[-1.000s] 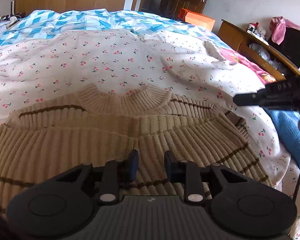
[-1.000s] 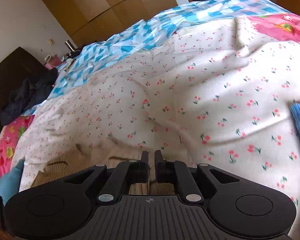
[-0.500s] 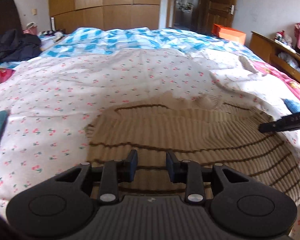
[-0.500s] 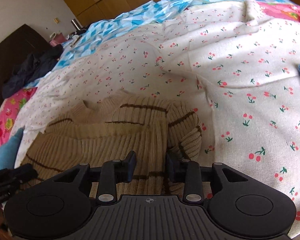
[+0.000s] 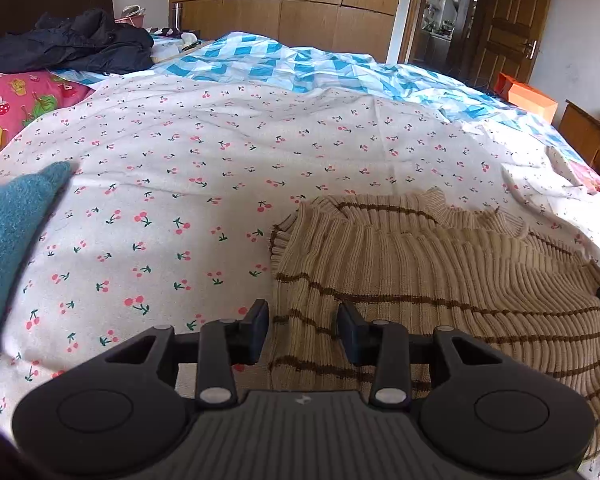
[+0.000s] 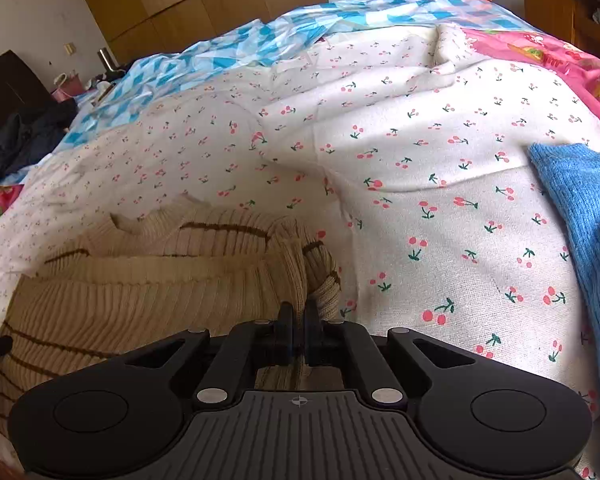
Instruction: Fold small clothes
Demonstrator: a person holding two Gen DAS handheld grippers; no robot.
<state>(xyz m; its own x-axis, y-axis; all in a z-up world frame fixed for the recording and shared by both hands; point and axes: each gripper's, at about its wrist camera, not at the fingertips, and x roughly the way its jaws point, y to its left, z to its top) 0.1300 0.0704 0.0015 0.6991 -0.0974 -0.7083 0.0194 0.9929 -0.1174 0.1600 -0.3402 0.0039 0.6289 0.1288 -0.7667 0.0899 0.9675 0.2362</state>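
A beige ribbed sweater point(image 5: 440, 280) with brown stripes lies partly folded on the bed, on a cherry-print sheet point(image 5: 180, 200). The left gripper point(image 5: 303, 332) hangs over the sweater's left edge with its fingers apart, one over the sheet and one over the knit, gripping nothing. The right gripper point(image 6: 296, 330) is clamped on the bunched right edge of the sweater point(image 6: 140, 280). A teal knit point(image 5: 8, 232) lies near the left, a blue knit point(image 6: 580, 220) at the right.

The right hand-held gripper point(image 6: 298, 330) pinches the bunched edge of a beige striped sweater point(image 6: 140, 280) lying on the cherry-print bedspread point(image 6: 400, 140), a blue knit point(image 6: 584, 216) nearby.
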